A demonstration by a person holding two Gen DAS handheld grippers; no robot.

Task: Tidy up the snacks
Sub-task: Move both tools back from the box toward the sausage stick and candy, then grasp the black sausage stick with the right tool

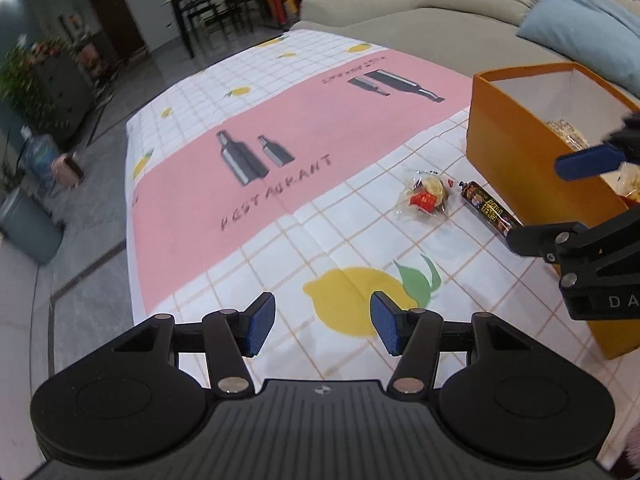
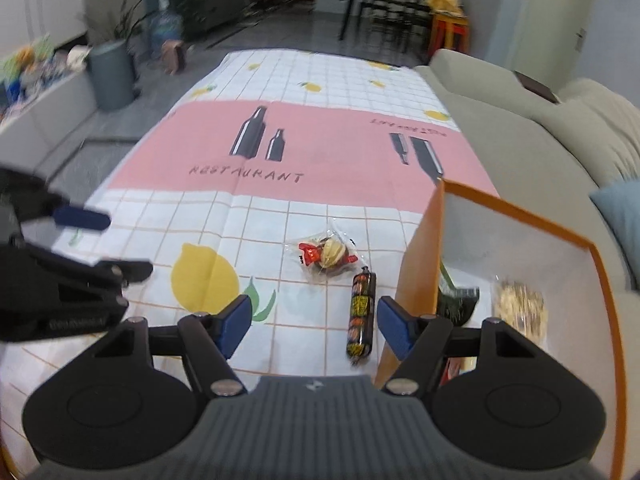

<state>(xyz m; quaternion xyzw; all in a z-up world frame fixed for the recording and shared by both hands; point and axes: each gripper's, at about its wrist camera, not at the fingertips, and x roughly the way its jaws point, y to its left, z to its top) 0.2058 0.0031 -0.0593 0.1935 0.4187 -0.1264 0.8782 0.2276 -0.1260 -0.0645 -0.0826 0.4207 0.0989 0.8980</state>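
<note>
A clear bag of snacks (image 1: 426, 196) (image 2: 327, 257) and a dark sausage stick (image 1: 490, 210) (image 2: 361, 312) lie on the tablecloth beside an orange box (image 1: 516, 160) (image 2: 416, 280). The box holds several snack packs (image 2: 520, 312). My left gripper (image 1: 323, 326) is open and empty, low over the lemon print, left of the snacks. My right gripper (image 2: 314, 326) is open and empty, above the box's left wall and the sausage stick; it also shows in the left wrist view (image 1: 560, 200).
The table carries a white-checked cloth with a pink band (image 1: 280, 128) (image 2: 320, 148). A beige sofa (image 1: 460, 12) (image 2: 540, 128) with a blue cushion (image 1: 584, 24) runs along the right. A grey bin (image 2: 112, 76) and plants stand on the floor at left.
</note>
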